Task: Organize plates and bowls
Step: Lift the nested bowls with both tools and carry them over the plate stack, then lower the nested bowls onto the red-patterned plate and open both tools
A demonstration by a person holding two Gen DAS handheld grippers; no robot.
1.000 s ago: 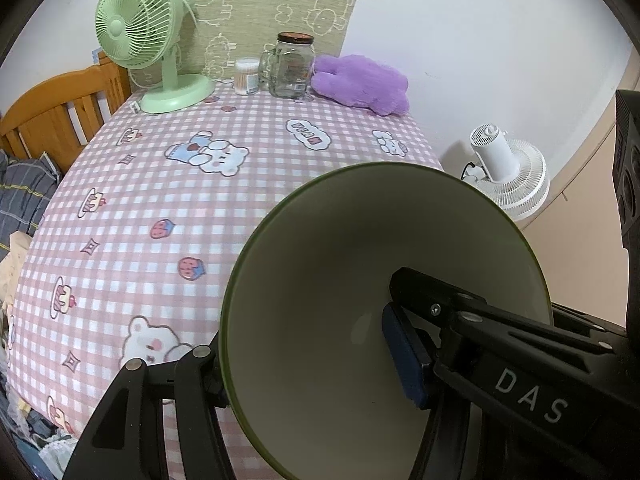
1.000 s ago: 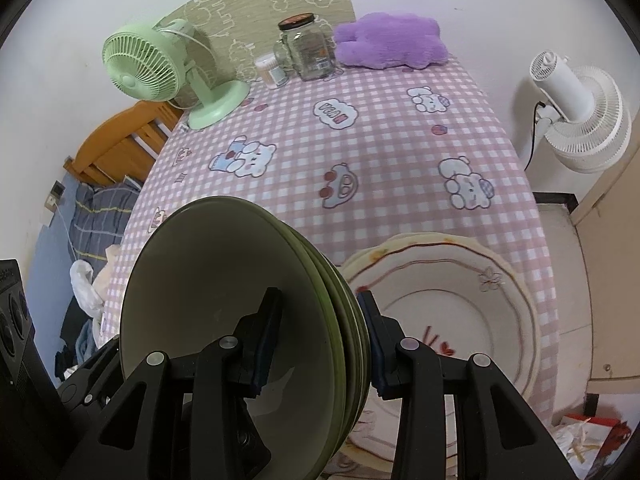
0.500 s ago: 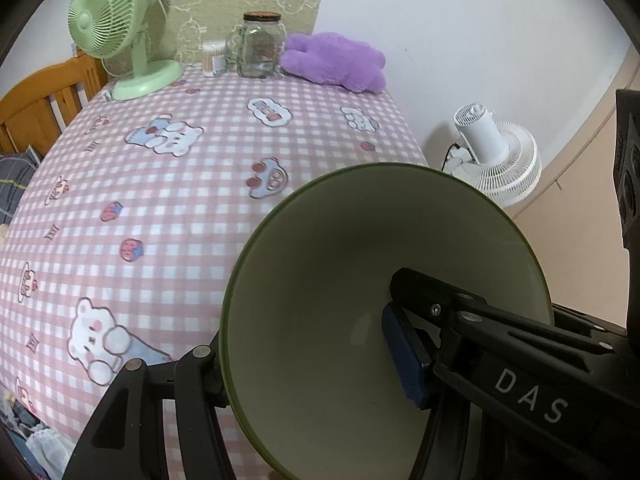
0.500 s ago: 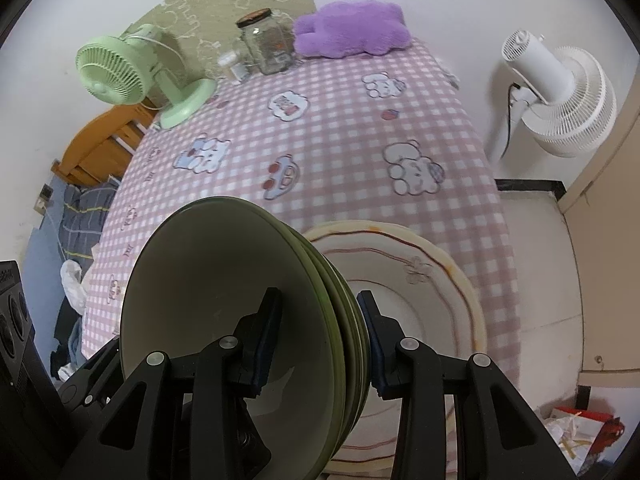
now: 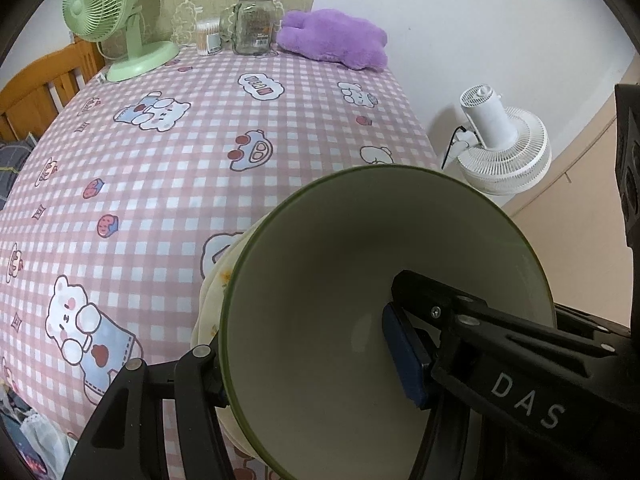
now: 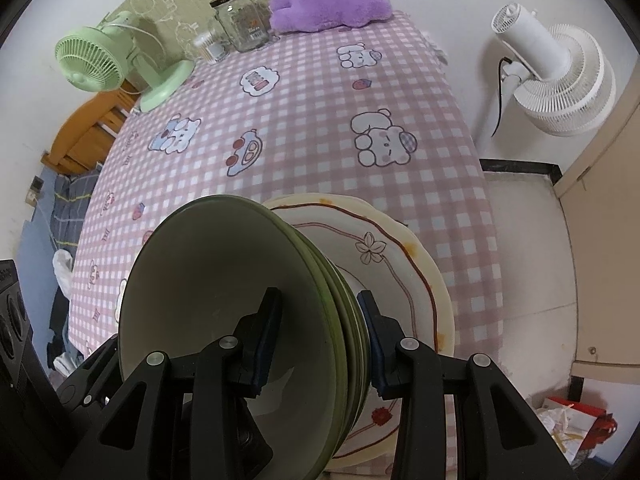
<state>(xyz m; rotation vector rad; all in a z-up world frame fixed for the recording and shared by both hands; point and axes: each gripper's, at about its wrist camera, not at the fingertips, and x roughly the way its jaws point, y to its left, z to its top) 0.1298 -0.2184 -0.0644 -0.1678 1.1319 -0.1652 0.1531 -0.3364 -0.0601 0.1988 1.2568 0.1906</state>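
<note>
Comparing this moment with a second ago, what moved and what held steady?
Both grippers carried the stack of green bowls over the cream plate, which now lies more directly beneath. Left gripper and right gripper stay clamped on the rims; nothing was let go. Plate and table items did not move.

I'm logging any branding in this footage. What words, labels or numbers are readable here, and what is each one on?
"DAS": white letters on the black finger of the left tool.
Label on the clear glass jar with the dark lid: print too small to read.
Pink cloud-shaped print on the pink checked tablecloth: its marks are too blurred to read.
No other text shows.
</note>
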